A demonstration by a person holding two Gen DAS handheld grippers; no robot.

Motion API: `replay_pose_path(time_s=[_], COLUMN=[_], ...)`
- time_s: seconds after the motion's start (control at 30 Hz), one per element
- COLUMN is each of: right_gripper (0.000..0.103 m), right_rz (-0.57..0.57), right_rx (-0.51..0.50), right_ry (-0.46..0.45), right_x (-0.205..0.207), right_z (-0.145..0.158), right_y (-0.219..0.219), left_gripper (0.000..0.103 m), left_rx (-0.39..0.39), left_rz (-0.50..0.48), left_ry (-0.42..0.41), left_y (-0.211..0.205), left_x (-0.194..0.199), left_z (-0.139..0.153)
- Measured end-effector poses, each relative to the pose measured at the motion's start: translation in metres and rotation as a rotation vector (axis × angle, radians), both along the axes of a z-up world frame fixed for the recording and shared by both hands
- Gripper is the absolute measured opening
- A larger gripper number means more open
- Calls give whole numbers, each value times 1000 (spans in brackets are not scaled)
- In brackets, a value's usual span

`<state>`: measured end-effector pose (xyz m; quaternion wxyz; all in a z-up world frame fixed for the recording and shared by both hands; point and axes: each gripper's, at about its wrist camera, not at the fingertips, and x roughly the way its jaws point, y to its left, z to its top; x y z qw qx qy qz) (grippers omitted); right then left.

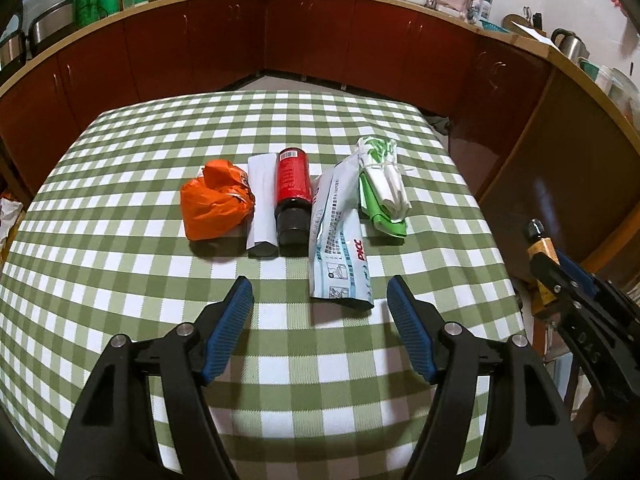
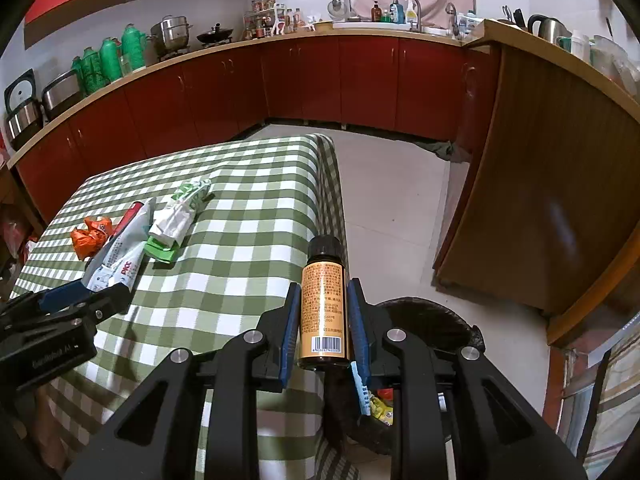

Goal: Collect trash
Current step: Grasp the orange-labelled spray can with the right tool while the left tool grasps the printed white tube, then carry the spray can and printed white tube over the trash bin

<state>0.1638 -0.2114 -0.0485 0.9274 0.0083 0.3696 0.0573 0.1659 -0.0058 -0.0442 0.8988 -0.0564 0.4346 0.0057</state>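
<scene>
The orange-labelled bottle (image 2: 323, 312) is clamped between the blue pads of the right gripper (image 2: 323, 320), its long axis running 12 to 6 o'clock along the fingers, black cap foremost, barcode end toward the wrist. It hangs past the table's right edge, with the dark-lined trash bin (image 2: 432, 320) directly below and toward 4 o'clock; in my judgement the coming move is a short carry that way and a release. On the checked tablecloth (image 1: 120, 200) a row of trash remains: orange bag (image 1: 216, 204), white carton (image 1: 262, 204), red bottle (image 1: 293, 196), printed pouch (image 1: 340, 240), green-and-white bundle (image 1: 382, 188). The left gripper (image 1: 320, 300) stands spread wide and empty, the pouch's near end at its 12 o'clock, lengthwise.
</scene>
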Motion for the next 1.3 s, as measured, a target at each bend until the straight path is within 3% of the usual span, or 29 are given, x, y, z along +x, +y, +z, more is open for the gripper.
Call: replay_pose_path(time_s=[0.13,0.3,0.43,0.97,1.3], right_gripper=[25,25,25,25,25], right_rz=[5,7,7,-14,-93], right_rx=[5,10,12,17,16], right_ry=[3,8,11,-11,-21], right_x=[1,1,-1,-24,-44], right_z=[-2,-5,-6,-1,1], right_y=[-3,-4,-7,-19,-54], left_gripper=[52,19,9,6,6], left_rx=[14,15,8,41,52], left_rz=[-4,-30,-49,-81,-185], left_ry=[-4,-8,-14,-73,-111], left_y=[-1,-4,-8,-17,-59], left_x=[2,3,0,-44,-68], left_z=[0,0,-1,10,18])
